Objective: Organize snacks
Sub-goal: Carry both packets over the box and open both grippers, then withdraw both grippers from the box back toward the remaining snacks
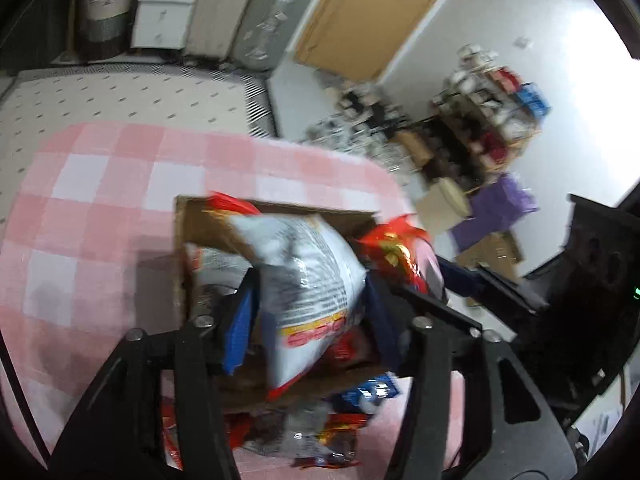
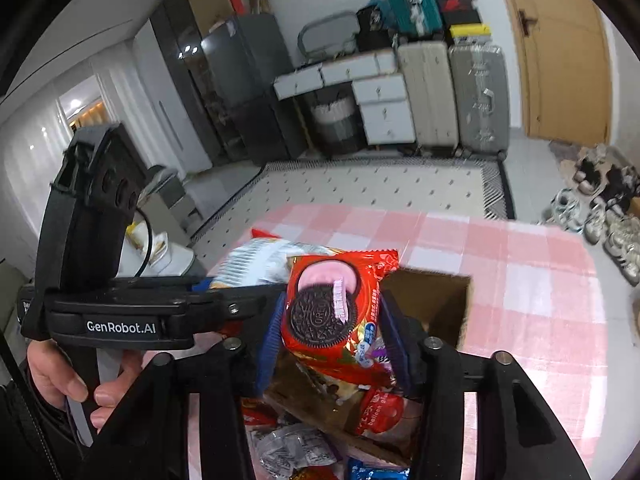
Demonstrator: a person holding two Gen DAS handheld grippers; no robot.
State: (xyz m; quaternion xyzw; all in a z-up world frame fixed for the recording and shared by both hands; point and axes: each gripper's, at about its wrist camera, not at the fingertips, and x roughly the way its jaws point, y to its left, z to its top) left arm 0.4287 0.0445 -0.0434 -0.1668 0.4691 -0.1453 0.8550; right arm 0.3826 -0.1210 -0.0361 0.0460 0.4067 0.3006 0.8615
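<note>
An open cardboard box [image 1: 192,236] stands on the pink checked tablecloth [image 1: 100,200]. Over the box, a white snack bag [image 1: 308,276] sits between the blue pads of my left gripper [image 1: 312,308]; the bag is blurred and looks loose, so the jaws stand open around it. My right gripper [image 2: 330,336] is shut on a red Oreo pack [image 2: 332,312], held upright above the near edge of the box [image 2: 432,300]. That red pack [image 1: 394,250] also shows just right of the white bag. The white bag [image 2: 260,264] lies behind the Oreo pack.
Several loose snack packets [image 2: 296,448] lie on the cloth in front of the box. A hand [image 2: 60,376] holds the left gripper's black body [image 2: 120,320]. Suitcases [image 2: 452,96], white drawers [image 2: 384,108] and a door stand across the floor; shoes [image 2: 608,216] and a cluttered shelf [image 1: 488,112] lie at the right.
</note>
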